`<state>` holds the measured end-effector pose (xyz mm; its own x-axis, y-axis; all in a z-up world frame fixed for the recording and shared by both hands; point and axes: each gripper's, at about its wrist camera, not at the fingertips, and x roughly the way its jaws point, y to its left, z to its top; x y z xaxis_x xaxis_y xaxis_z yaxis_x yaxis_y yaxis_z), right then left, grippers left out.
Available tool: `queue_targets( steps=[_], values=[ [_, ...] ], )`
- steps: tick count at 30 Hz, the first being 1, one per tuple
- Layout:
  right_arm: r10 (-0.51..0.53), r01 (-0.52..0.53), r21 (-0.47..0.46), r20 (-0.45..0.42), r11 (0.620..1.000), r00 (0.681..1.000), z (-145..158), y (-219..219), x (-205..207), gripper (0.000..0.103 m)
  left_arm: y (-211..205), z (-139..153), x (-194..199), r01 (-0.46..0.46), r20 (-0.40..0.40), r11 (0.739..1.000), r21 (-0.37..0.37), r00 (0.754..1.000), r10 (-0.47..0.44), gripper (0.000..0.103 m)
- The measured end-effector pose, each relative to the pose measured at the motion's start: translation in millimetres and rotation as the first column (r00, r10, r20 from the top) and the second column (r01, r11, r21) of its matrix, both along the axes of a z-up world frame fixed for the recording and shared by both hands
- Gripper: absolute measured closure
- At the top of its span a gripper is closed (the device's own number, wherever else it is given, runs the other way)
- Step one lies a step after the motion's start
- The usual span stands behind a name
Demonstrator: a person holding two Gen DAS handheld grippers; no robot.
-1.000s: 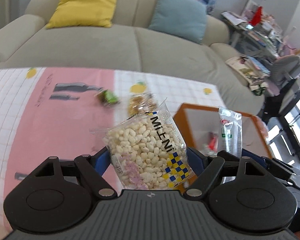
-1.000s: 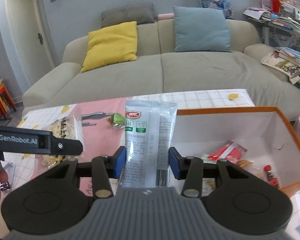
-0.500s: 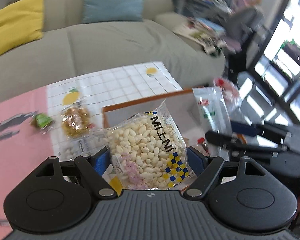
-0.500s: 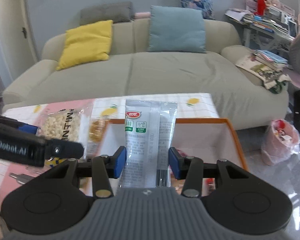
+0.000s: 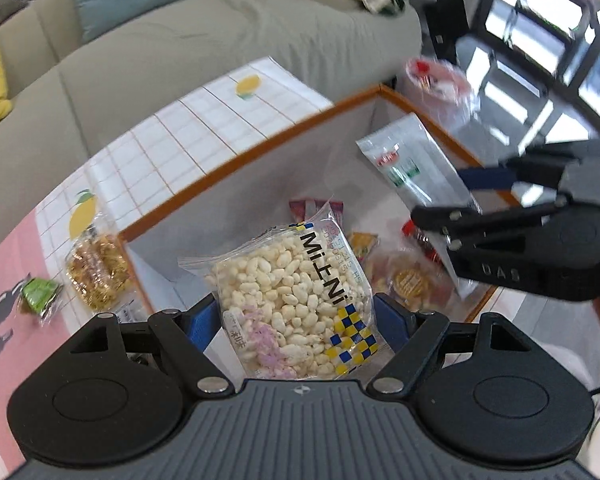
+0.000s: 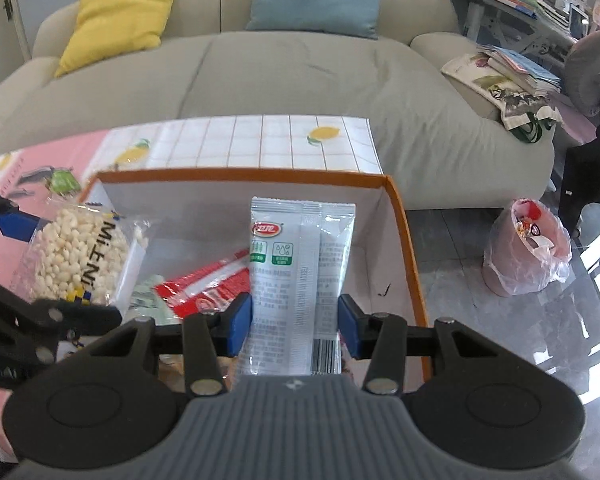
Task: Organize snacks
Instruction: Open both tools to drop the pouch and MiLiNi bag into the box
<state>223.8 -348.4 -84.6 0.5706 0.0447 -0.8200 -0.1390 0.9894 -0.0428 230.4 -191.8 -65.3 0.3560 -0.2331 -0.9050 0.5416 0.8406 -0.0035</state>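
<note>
My left gripper (image 5: pixel 296 320) is shut on a clear bag of white puffed snack (image 5: pixel 292 292) and holds it above the orange-rimmed white box (image 5: pixel 236 160). The bag also shows at the left of the right wrist view (image 6: pixel 80 256). My right gripper (image 6: pixel 296 324) is shut on a silver snack packet (image 6: pixel 300 272), upright over the box (image 6: pixel 404 232). The packet and right gripper show at the right of the left wrist view (image 5: pixel 416 168). Several red and orange snack packs (image 6: pixel 204 288) lie in the box.
A golden snack bag (image 5: pixel 96 268) and a green candy (image 5: pixel 40 292) lie on the pink and white tablecloth (image 5: pixel 180 136) left of the box. A beige sofa (image 6: pixel 300 72) stands behind the table. A pink trash bag (image 6: pixel 528 248) sits on the floor to the right.
Both grippers have moved right and forward with their packs, from above the table to above the open box. Both views now look down into the box.
</note>
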Motion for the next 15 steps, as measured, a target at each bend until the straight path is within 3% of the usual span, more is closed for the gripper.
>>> queue_targets(
  steps=[10, 15],
  values=[
    [0.044, -0.047, -0.046, -0.057, 0.998, 0.997, -31, 1, 16, 0.057, -18, -33, 14, 0.078, -0.084, 0.994, 0.074, 0.994, -0.071, 0.009],
    [0.055, -0.059, -0.063, -0.071, 0.996, 0.996, -37, 4, 23, 0.056, -19, -43, 16, 0.099, -0.113, 0.992, 0.08, 0.989, -0.09, 0.001]
  ],
)
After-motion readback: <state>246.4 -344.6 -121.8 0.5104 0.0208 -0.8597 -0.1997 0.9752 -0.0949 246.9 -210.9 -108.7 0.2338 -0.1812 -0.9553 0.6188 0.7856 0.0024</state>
